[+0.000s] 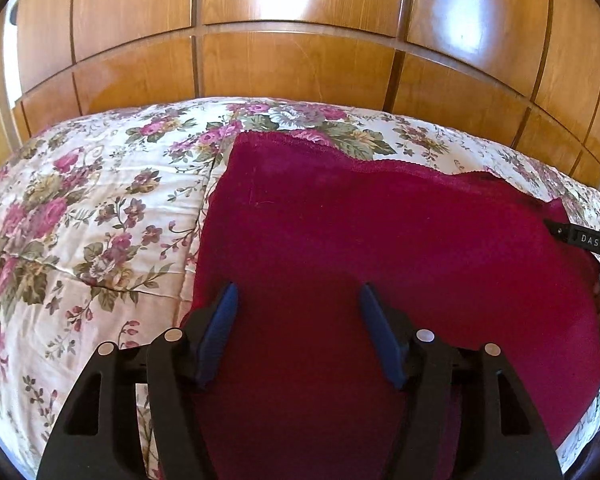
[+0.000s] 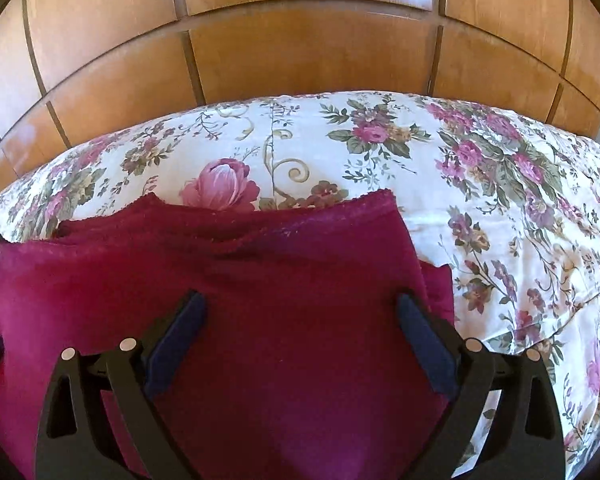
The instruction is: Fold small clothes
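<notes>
Crimson knit garment [image 1: 380,240] lies folded on the floral bedspread [image 1: 100,220], directly beneath both grippers. Left gripper [image 1: 298,296] angled downward, jaws wide, nothing between. Right gripper [image 2: 300,304] likewise tilted, jaws wide, empty. Glossy wooden wardrobe panels [image 2: 300,52] stand ahead.

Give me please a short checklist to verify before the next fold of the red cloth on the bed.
1. Left gripper open, nothing pinched: ok.
2. Right gripper open, nothing pinched: ok.
3. Red cloth lies wholly on the bedspread: cannot tell, its near part is hidden under the grippers.
4. Far edges of the layers match: not ok, in the right wrist view a lower layer shows beyond the top one.
5. Cloth surface smooth: ok, with slight ripples near the far edge.
</notes>
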Demonstrator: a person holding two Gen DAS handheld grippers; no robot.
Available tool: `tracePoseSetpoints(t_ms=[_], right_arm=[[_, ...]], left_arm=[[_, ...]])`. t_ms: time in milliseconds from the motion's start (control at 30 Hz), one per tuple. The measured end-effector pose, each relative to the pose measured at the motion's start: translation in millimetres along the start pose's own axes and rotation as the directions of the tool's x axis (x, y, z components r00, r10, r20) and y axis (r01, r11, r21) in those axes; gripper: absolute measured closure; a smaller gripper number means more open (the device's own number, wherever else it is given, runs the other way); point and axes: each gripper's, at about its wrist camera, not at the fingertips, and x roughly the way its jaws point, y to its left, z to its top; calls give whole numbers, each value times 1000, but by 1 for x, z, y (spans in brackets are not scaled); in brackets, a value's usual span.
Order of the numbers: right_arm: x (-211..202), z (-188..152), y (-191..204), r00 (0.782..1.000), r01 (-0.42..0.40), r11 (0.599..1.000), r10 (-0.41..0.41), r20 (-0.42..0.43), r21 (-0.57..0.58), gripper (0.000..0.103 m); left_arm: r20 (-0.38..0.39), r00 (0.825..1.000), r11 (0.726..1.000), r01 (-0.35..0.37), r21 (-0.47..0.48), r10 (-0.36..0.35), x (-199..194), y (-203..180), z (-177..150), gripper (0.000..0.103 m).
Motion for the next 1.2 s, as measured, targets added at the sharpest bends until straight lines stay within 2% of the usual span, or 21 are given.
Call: tracePoseSetpoints(t_ms=[300, 567, 767, 900, 1000, 1200], right_arm=[[-28, -6, 16, 998, 57, 997, -55, 34, -52, 3], [-66, -32, 18, 996, 73, 993, -67, 64, -95, 3], [-86, -55, 7, 994, 87, 991, -81, 68, -100, 3], [-92, -72, -8, 999, 40, 998, -39, 30, -42, 3], [-92, -83, -22, 999, -43, 998, 43, -2, 36, 3], [-90, -103, -47, 972, -223, 955, 233, -32, 197, 3]], left_arm=[[10, 1000, 1000, 2, -14, -2, 0, 2, -1, 40], [-12, 1000, 1000, -19, -4, 19, -5, -1, 0, 40], [-16, 1000, 999, -19, -41, 19, -26, -2, -1, 33], [4, 1000, 999, -31, -30, 31, -43, -3, -7, 33], [6, 999, 999, -31, -30, 31, -53, -2, -13, 33], [-16, 998, 997, -63, -36, 63, -61, 2, -22, 33]])
